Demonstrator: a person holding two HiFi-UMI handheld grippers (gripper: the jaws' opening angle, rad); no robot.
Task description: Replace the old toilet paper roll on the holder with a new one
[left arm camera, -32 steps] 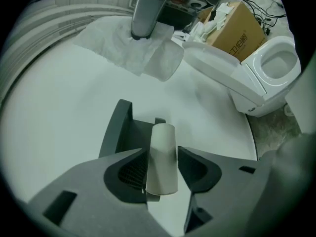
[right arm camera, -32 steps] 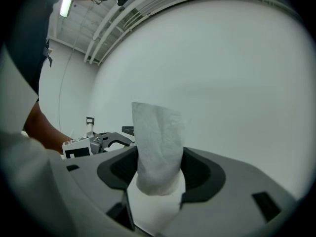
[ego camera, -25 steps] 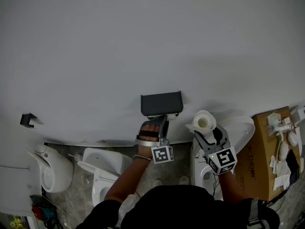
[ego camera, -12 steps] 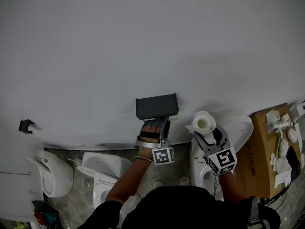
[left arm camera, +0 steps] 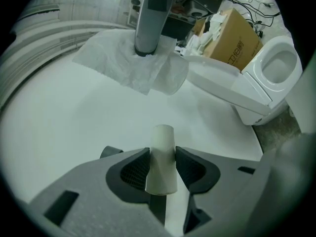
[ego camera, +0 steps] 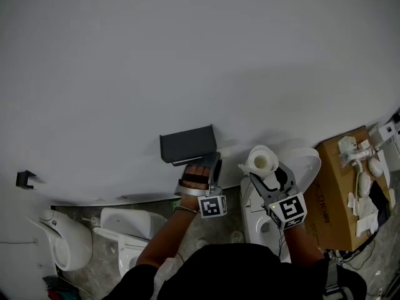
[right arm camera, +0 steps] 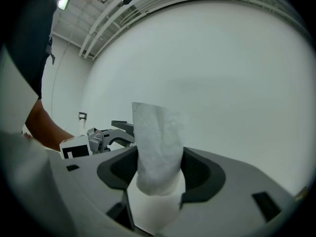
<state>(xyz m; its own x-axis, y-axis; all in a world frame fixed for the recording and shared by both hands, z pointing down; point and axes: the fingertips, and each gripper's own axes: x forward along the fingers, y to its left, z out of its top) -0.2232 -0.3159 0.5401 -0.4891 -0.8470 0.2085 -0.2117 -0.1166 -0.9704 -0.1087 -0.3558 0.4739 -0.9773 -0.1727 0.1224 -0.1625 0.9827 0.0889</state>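
Observation:
The dark holder (ego camera: 187, 144) is fixed to the white wall. My left gripper (ego camera: 211, 161) sits just below the holder's right end. In the left gripper view it (left arm camera: 162, 162) is shut on a bare cardboard tube (left arm camera: 163, 154) that stands up between the pads. To the right, my right gripper (ego camera: 265, 177) is shut on a full white paper roll (ego camera: 262, 160), held a little off the wall. In the right gripper view a loose sheet of that roll (right arm camera: 158, 147) rises between the jaws of my right gripper (right arm camera: 159, 169). The roll (left arm camera: 170, 75) also shows in the left gripper view.
A white toilet (ego camera: 294, 174) stands under my right hand, another toilet (ego camera: 125, 227) and a urinal (ego camera: 62, 239) to the left. A cardboard box (ego camera: 340, 186) with loose parts on it is at the right. A small dark hook (ego camera: 24, 179) sticks out of the wall at far left.
The holder now lies further left in the view. My left gripper with the tube has shifted from under the holder's middle to under its right end. The roll stays in the right gripper.

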